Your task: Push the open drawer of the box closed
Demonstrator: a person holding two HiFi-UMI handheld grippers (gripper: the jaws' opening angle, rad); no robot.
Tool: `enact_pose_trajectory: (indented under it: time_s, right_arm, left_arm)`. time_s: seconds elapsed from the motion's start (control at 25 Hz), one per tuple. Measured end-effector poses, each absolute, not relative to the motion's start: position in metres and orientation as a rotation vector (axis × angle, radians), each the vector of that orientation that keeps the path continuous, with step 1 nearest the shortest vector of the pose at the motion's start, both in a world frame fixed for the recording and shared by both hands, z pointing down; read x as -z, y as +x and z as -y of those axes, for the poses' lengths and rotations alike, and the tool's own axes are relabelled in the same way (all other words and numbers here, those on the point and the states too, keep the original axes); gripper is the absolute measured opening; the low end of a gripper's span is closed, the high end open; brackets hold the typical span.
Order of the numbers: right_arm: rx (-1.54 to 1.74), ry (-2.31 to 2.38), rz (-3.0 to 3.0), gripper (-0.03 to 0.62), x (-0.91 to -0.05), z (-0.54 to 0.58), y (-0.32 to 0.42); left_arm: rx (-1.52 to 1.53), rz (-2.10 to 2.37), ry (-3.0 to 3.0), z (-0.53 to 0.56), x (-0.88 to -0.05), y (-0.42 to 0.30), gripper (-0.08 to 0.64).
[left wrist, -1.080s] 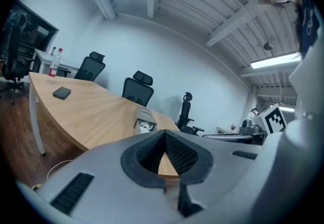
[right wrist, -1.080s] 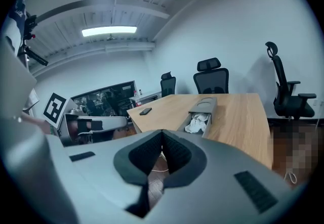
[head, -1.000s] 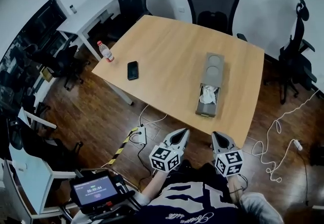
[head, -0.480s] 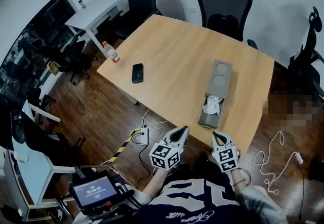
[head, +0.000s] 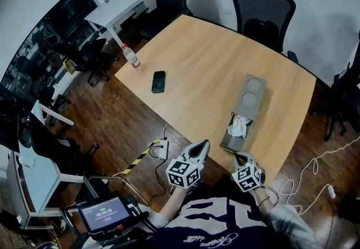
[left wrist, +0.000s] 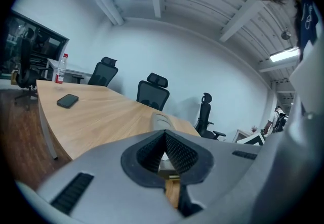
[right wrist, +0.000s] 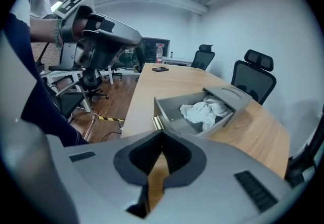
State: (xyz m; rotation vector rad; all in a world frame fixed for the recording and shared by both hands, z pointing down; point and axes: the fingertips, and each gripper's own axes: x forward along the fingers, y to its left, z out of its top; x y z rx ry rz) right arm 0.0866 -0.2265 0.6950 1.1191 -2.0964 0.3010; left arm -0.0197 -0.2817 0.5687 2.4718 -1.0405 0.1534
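A grey box [head: 251, 94] lies on the wooden table [head: 202, 68] near its front right edge. Its drawer [head: 234, 134] is pulled out toward me and holds a crumpled white cloth [head: 239, 125]. In the right gripper view the drawer [right wrist: 178, 115] with its brass handle [right wrist: 158, 123] sits just beyond the jaws, cloth [right wrist: 205, 109] inside. My right gripper [head: 239, 156] is shut and empty, just short of the drawer front. My left gripper [head: 203, 144] is also shut and empty, off the table edge, left of the drawer. Past its tips I see the box [left wrist: 161, 119].
A black phone [head: 158, 81] and a plastic bottle [head: 133, 58] sit on the table's left side. Office chairs [head: 264, 3] stand at the far side. A power strip [head: 163, 149] and cables lie on the floor below the table edge. A timer screen [head: 106, 214] is near my left.
Both grippers and my view have moved forward toward the table. The right gripper has closed in on the drawer front. The drawer has stayed open.
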Motion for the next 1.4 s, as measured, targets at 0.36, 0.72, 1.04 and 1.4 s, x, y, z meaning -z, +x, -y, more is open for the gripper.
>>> enact_pose_trajectory:
  time_s: [0.36,0.72,1.04,1.4]
  right_arm:
    - [-0.298,1.127,2.147,-0.002,-0.692,0.245,0.088]
    - [-0.283,1.181,2.144,-0.002,-0.687,0.291,0.11]
    - [-0.324,1.305,2.075,-0.002,-0.69,0.345,0.155]
    - [-0.372,1.338,2.057,-0.002,-0.694,0.363,0.163]
  left_arm:
    - [-0.16,1.181,2.401,0.296,-0.573,-0.037,-0.002]
    - [-0.193,1.147,2.393,0.296,-0.58,-0.019,-0.002]
    - [-0.214,1.137,2.388,0.292,-0.583,-0.009,-0.002]
    - [-0.217,1.162,2.377,0.297,-0.583,-0.018,-0.002]
